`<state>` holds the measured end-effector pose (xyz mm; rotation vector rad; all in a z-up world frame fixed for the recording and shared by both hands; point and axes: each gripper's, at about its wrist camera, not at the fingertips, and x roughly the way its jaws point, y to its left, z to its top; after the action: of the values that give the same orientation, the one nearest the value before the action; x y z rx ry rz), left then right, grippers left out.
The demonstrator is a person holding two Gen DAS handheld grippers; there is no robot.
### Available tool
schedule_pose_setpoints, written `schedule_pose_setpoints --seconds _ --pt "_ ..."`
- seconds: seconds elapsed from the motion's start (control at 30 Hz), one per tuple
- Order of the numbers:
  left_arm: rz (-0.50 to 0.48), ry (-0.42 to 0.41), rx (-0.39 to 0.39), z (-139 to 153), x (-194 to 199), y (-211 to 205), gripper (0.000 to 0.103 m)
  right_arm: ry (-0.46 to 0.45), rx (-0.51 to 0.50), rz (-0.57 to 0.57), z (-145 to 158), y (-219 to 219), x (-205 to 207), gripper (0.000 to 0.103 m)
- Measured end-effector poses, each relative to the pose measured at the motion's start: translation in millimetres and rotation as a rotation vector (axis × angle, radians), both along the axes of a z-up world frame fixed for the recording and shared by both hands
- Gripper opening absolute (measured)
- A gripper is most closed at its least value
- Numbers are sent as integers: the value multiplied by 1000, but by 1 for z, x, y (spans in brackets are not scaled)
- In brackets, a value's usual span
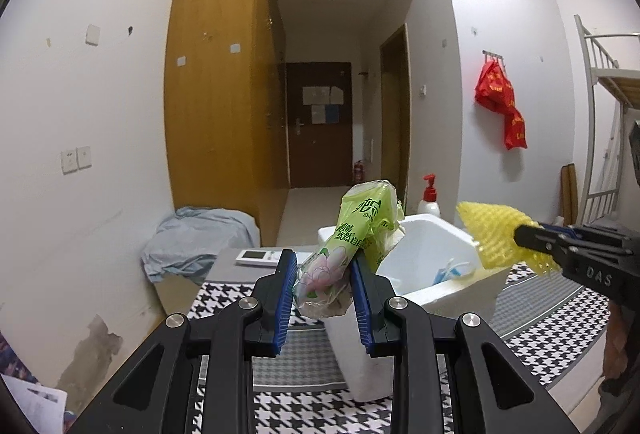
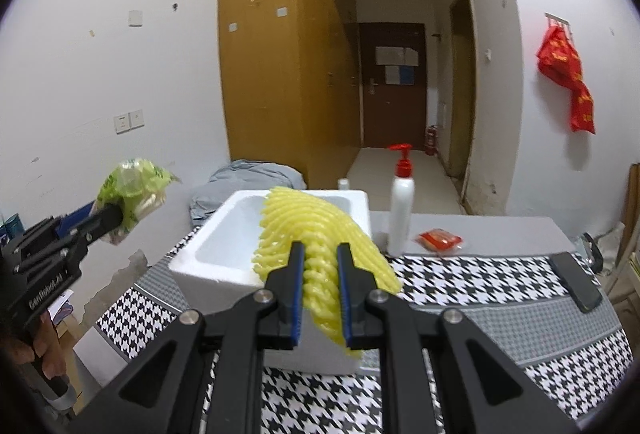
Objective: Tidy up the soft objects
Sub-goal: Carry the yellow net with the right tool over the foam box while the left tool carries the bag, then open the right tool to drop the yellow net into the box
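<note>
My left gripper [image 1: 323,276] is shut on a green plastic tissue pack [image 1: 352,238] and holds it in the air, just left of the white foam box [image 1: 432,234]. My right gripper [image 2: 319,274] is shut on a yellow foam net sleeve [image 2: 312,234] and holds it above the near side of the foam box [image 2: 216,250]. The right gripper with the net [image 1: 496,234] also shows in the left wrist view, over the box's right side. The left gripper with the pack [image 2: 128,194] shows in the right wrist view, left of the box. Something blue and white [image 1: 450,270] lies inside the box.
The box stands on a table with a houndstooth cloth [image 2: 480,274]. A white pump bottle with a red top [image 2: 401,210], a red packet [image 2: 440,240] and a dark phone [image 2: 576,282] lie right of the box. A white remote [image 1: 258,257] lies at the far left edge.
</note>
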<state>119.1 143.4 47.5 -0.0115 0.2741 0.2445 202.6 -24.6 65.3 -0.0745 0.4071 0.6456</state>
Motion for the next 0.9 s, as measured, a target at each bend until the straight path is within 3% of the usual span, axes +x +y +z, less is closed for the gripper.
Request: schedule_pose_setpoints --seconds 0.33,0.77,0.87,0.9 --pt "40 7 0 -3 -10 12 29 29 -50 81 -9 47 23 18" --pt "86 15 -10 -5 -10 27 29 46 -74 91 -12 78 45 18" --pt "92 19 -8 -6 -9 29 29 64 -87 88 -14 82 51 37" --pt "95 19 -7 -5 -9 29 29 68 -77 85 -14 81 52 52"
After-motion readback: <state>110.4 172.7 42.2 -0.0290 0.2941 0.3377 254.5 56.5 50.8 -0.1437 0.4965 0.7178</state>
